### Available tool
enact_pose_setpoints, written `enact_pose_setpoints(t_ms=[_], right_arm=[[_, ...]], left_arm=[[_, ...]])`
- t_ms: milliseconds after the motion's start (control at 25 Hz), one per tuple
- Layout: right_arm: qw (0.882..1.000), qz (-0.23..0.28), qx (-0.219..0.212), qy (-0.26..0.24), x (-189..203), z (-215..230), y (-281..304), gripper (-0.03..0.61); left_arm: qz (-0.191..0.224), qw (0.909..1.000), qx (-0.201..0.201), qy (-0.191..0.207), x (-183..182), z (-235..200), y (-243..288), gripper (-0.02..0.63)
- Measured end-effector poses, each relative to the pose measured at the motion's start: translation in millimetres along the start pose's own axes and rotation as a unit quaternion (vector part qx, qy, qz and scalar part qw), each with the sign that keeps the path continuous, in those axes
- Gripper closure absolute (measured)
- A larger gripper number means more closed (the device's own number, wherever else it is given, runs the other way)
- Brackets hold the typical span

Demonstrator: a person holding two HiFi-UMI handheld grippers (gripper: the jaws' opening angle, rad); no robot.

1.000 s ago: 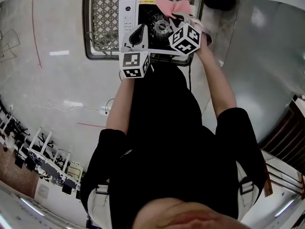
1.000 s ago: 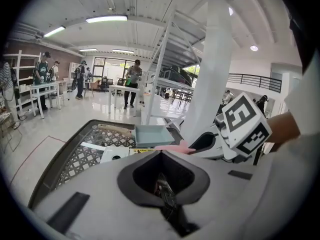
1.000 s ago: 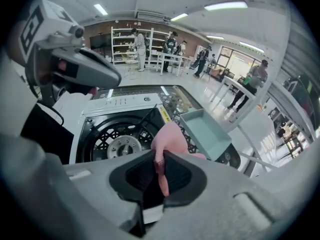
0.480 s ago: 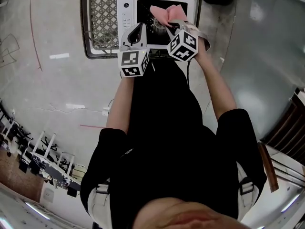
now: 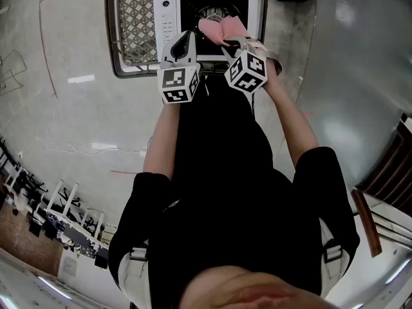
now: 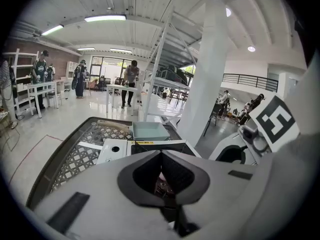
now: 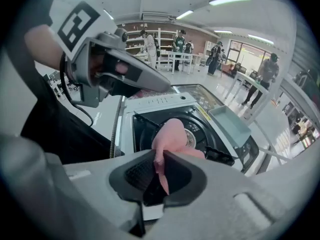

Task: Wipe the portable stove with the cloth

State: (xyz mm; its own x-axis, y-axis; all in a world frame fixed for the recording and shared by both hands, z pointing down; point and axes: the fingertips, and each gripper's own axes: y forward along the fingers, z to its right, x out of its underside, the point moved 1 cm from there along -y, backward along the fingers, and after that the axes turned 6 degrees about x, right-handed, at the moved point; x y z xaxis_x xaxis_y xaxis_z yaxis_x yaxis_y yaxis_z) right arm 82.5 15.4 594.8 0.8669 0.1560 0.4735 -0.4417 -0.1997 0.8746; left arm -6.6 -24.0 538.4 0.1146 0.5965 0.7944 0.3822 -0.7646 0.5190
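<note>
Pink cloth is gripped by the right claw, whose jaws are clenched on a fold of it. The rest of the cloth is bunched beyond the jaw tips, over the black top of the portable stove and just on the near side of the round burner. Whether the cloth is pressed onto the stove's surface cannot be told. The stove is set on a metal mesh bench, with its white control panel seen at the left in the head view. The left claw is held just beside the right one, above the near left part of the stove; its jaws are brought together and nothing is caught between them. A pale blue tray is seen on the mesh just beyond the stove's far edge. Around the bench, a glossy grey floor is visible.
</note>
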Motion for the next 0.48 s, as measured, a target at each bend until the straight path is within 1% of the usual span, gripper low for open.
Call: enact_pose_setpoints(t_ms=[320,480], right_arm=[[1.000,0.006,-0.022,-0.016,7.1,-43.1,-8.5,0.537],[0.998,0.013,-0.045,-0.031,8.4,-66.2,-12.7,0.537]], left_arm=[[0.004,0.9999,-0.014,-0.003,5.2,2.4,-8.1,0.614],[0.005,0.9995,-0.030,-0.010,11.5,0.8,-11.9,0.614]])
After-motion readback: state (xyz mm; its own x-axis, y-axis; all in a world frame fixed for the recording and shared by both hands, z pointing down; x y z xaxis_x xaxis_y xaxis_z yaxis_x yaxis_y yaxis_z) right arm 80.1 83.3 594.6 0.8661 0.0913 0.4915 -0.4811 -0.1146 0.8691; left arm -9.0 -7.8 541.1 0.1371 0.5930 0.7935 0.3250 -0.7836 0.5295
